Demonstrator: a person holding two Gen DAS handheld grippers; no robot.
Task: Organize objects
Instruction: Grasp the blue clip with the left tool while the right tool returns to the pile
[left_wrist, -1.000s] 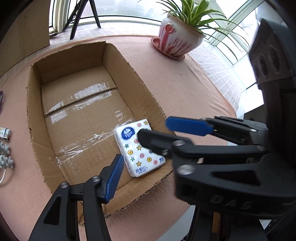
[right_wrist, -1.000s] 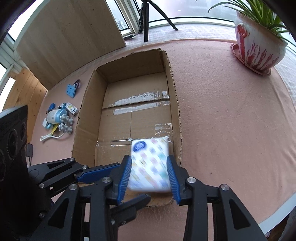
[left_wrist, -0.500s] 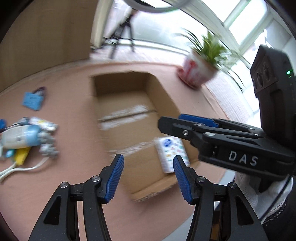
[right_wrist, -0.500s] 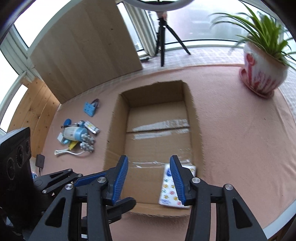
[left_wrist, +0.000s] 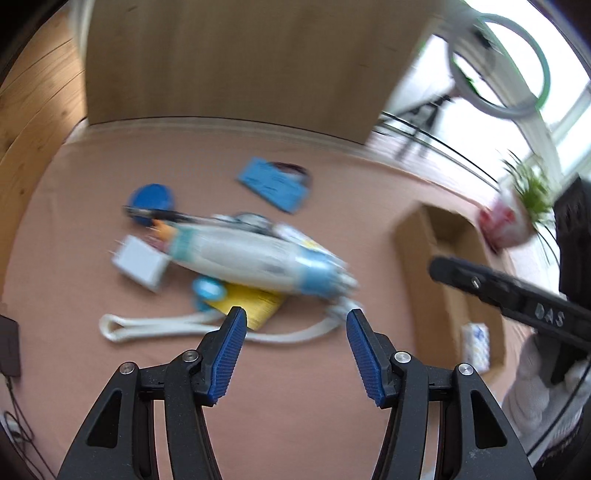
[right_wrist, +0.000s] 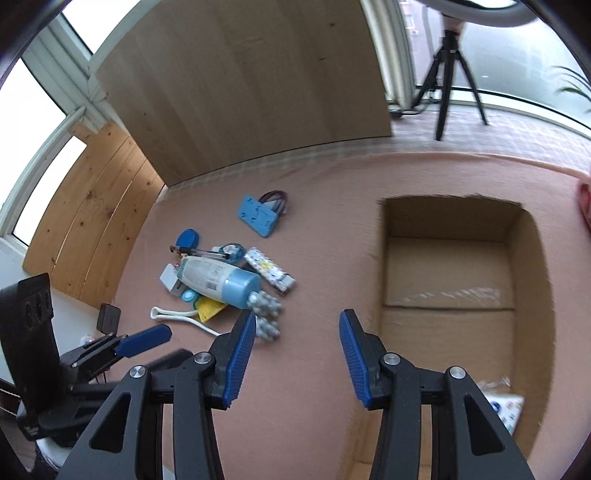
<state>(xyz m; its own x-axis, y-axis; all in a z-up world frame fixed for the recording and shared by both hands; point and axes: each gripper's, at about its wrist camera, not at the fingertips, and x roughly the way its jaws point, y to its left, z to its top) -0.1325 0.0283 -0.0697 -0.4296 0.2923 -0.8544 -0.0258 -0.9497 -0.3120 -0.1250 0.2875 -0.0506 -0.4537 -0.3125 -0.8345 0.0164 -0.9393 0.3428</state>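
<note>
Ahead of the left gripper (left_wrist: 293, 349), its jaws wide and empty, the blurred bottle (left_wrist: 255, 258) lies just beyond the tips, long axis running left to right.

From the right wrist, the right gripper (right_wrist: 297, 347), jaws parted and empty, hangs between bottle (right_wrist: 218, 282) and cardboard box (right_wrist: 532, 295); the left looks nearer.
</note>
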